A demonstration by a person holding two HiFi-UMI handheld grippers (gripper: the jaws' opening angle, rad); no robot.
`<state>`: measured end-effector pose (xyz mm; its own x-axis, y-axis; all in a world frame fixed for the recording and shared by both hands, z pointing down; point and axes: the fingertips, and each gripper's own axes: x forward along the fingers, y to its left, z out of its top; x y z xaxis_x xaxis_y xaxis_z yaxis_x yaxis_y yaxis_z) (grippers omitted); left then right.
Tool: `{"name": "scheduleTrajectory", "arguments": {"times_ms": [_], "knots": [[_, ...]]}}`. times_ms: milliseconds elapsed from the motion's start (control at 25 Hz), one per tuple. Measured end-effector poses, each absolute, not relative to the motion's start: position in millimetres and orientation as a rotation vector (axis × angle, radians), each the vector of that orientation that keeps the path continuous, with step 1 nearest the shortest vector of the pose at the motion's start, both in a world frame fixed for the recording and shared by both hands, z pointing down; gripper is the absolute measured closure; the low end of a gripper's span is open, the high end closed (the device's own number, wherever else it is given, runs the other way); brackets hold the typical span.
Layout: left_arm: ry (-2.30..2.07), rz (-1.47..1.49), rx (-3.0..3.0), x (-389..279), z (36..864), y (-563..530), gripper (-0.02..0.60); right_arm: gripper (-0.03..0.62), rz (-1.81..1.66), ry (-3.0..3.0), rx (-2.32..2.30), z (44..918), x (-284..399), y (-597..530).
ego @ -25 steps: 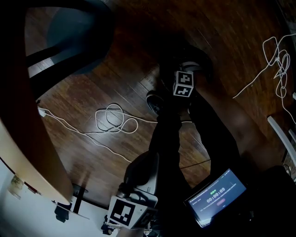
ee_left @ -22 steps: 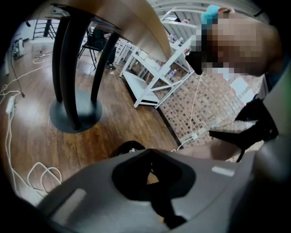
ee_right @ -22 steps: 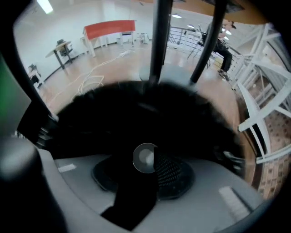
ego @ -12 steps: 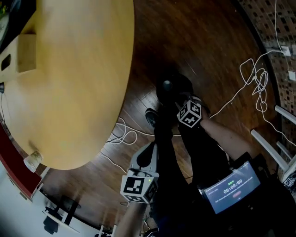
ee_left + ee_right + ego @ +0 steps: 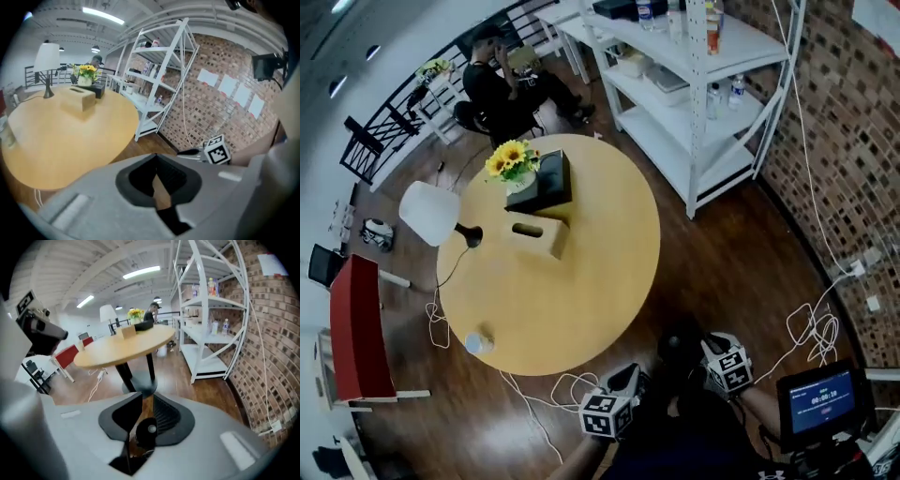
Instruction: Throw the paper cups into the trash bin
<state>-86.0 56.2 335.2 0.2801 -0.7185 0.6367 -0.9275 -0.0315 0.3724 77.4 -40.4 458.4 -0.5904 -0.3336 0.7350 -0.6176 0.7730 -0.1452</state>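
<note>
The paper cup [image 5: 478,343] stands at the table's [image 5: 581,281] rim, on the person's left, well apart from the tissue box [image 5: 534,234] and flowers [image 5: 511,159]. Both tools hang low, short of the table. The left hand-held gripper [image 5: 161,185] shows a narrow gap with nothing in it. The right hand-held gripper [image 5: 140,420] is closing, also empty. I'd judge the reach not yet begun: next, spread one gripper's jaws and go for the cup. I can't spot a trash bin.
</note>
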Motion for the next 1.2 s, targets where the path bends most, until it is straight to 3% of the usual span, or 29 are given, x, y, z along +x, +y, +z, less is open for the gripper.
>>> {"name": "scheduleTrajectory", "arguments": {"times_ms": [200,480,920,1200], "knots": [[-1.578,0.208,1.836,-94.3,289.8,34.9,0.577,0.569,0.499,-2.431,0.9,359.5,74.2,-59.2],[-1.55,0.193,1.903,-85.8,271.1,30.7,0.577,0.58,0.547,-2.583,1.022,290.4,80.6,-48.7],[-1.615,0.209,1.8,-30.4,265.3,75.7,0.577,0.584,0.753,-2.663,0.732,310.0,97.5,-2.6],[-1.607,0.141,1.764,-21.8,268.3,121.2,0.577,0.584,0.602,-2.635,0.743,311.5,107.7,26.9]]}}
